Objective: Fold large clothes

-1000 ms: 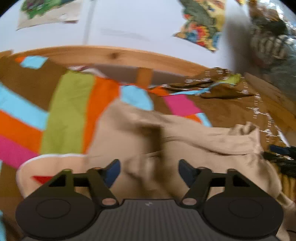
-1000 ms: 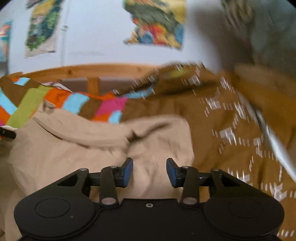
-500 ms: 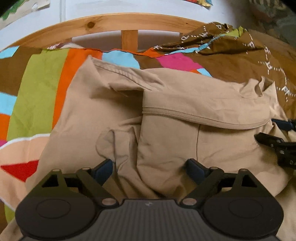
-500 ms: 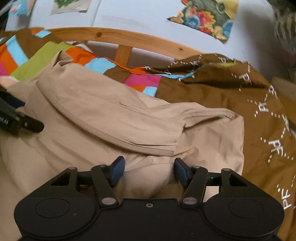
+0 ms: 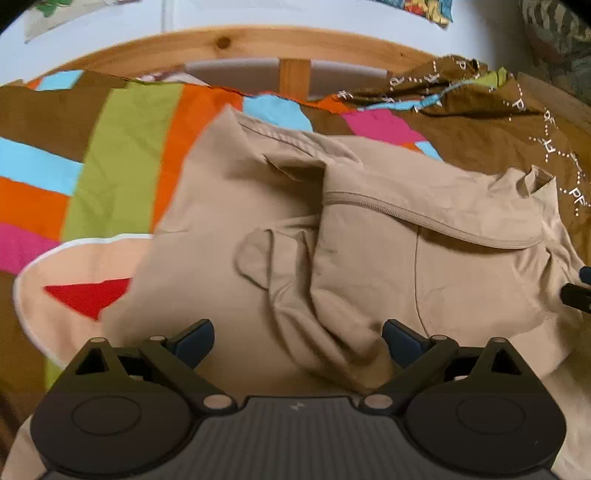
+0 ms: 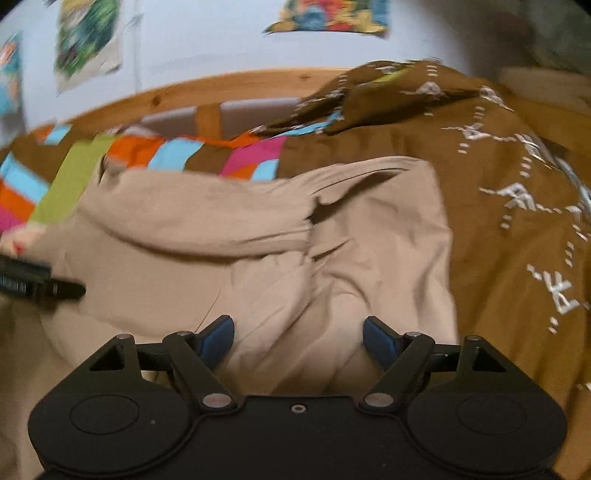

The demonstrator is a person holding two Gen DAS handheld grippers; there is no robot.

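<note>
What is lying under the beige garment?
The beige garment lies on a colourful patchwork cover and, at its right, a brown patterned cover. Whatever lies beneath its middle is hidden.

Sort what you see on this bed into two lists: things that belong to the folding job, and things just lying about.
Job: beige garment; left gripper, opening; right gripper, opening.

Lying about: colourful striped bedcover; brown patterned duvet; wooden bed frame; wall posters.

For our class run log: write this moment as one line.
phase: releasing | item: beige cotton garment on bed | left gripper: opening | right gripper: opening
</note>
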